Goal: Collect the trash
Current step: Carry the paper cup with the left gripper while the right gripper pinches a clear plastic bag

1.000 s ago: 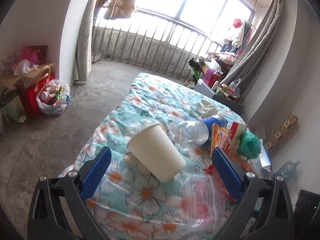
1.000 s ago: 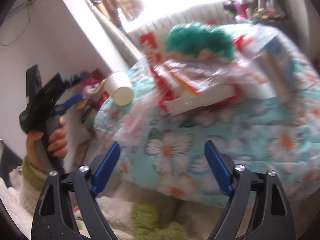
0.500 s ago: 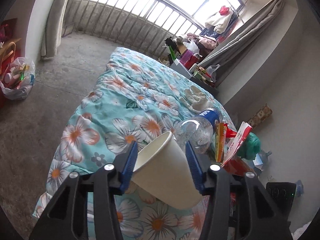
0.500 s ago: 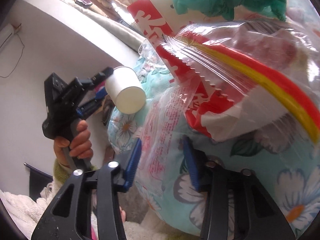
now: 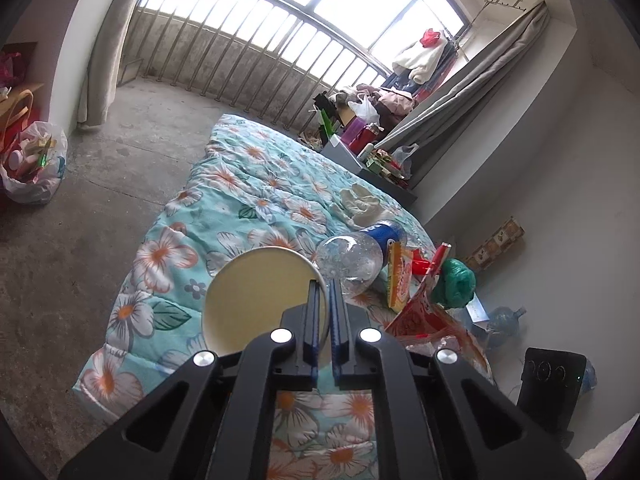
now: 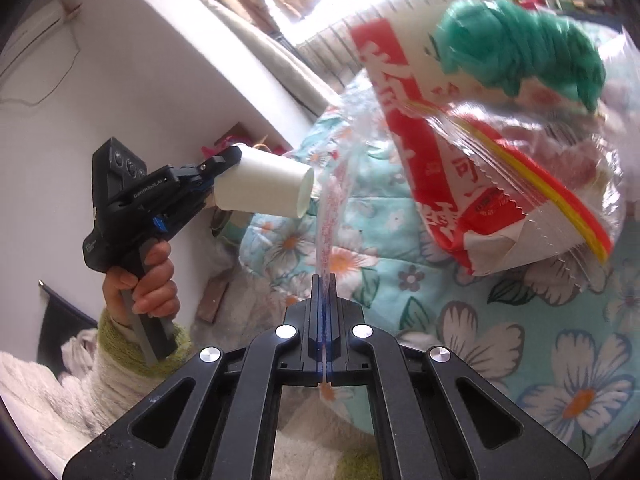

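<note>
Left wrist view: the left gripper [image 5: 325, 304] has just been closing and its fingers [image 5: 313, 312] now pinch the rim wall of a paper cup [image 5: 260, 296]. The cup's long axis runs roughly along the fingers, with the open mouth turned back toward the camera so the pale cream inside shows; one finger sits inside the rim, the other outside. The cup hangs above the near end of the bed [image 5: 248, 184], which wears a turquoise quilt printed with white and orange flowers. Just beyond the cup lies a clear plastic bottle [image 5: 352, 260] with a blue label, on its side. Beside the bottle are an orange packet [image 5: 400, 276], a red and white wrapper [image 5: 424, 312] and a crumpled green bag [image 5: 454, 278]. Past the bed runs a bare concrete floor [image 5: 80, 240], then a barred window [image 5: 280, 32] with grey curtains.

Right wrist view: the right gripper [image 6: 325, 284] has just been closing and its fingers [image 6: 318, 304] are clenched on the thin edge of a clear plastic bag [image 6: 520, 168], which stretches up and away from them over the bed [image 6: 500, 332]. Inside the bag sits the red and white wrapper [image 6: 404, 120], and the green bag [image 6: 520, 48] shows at its top. Beside the clear bag, a hand [image 6: 148, 280] holds the left gripper [image 6: 224, 168], and the white cup [image 6: 268, 188] points its flat base toward the clear bag, axis near level.
</note>
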`<state>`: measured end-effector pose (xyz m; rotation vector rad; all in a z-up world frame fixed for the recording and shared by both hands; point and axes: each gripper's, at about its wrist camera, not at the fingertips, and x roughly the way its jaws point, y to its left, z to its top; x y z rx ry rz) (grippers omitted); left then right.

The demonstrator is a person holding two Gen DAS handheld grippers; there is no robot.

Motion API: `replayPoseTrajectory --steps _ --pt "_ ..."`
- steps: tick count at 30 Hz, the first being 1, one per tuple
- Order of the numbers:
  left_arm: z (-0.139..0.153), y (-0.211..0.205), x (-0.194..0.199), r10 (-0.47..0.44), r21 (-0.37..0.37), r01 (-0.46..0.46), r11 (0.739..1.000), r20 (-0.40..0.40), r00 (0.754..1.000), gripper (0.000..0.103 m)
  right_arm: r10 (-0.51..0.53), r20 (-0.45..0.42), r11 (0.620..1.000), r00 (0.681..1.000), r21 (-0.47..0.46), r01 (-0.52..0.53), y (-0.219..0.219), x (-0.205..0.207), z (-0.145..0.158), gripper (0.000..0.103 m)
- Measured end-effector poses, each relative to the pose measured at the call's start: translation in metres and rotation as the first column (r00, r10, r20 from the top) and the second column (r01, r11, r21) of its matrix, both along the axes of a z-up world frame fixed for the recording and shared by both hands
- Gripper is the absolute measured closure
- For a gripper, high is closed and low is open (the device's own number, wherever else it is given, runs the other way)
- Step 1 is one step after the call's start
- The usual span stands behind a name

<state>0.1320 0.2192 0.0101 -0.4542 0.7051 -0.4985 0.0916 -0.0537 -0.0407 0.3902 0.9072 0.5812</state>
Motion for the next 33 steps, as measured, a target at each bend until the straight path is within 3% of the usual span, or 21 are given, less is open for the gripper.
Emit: replayPoseTrajectory --steps 6,10,14,17,20,26,33 --pt "0.042 -0.016 -0.039 -0.014 0.020 0.012 1.000 0.091 0.996 0.099 0.001 0.128 1.000 0.992 -0.029 0.003 -0.009 -0.036 0.041 0.103" --pt "0.077 -0.043 -0.057 -0.084 0.034 0.079 0.996 0.179 0.980 0.099 -0.051 0.222 0.998 0.974 -0.031 0.060 -0.023 -0.048 0.058 0.103" --pt "0.117 -0.089 -0.064 -0.188 0.047 0.182 0.982 0.266 0.946 0.099 -0.166 0.313 0.984 0.935 -0.005 0.177 -0.056 -0.067 0.079 0.103" --pt "0.144 -0.135 -0.066 -0.275 0.068 0.267 0.961 0.326 0.905 0.099 -0.288 0.370 0.955 0.883 0.037 0.296 -0.097 -0.083 0.097 0.103" --pt "0.161 -0.186 -0.063 -0.354 0.088 0.346 0.934 0.352 0.866 0.099 -0.417 0.405 0.903 0.814 0.083 0.421 -0.148 -0.106 0.101 0.103" --pt "0.179 -0.315 -0.054 -0.525 0.156 0.503 0.850 0.337 0.782 0.099 -0.645 0.402 0.751 0.650 0.177 0.636 -0.247 -0.135 0.102 0.103" --pt "0.152 -0.497 -0.022 -0.695 0.254 0.651 0.716 0.167 0.700 0.099 -0.857 0.234 0.513 0.460 0.293 0.807 -0.371 -0.137 0.056 0.103"
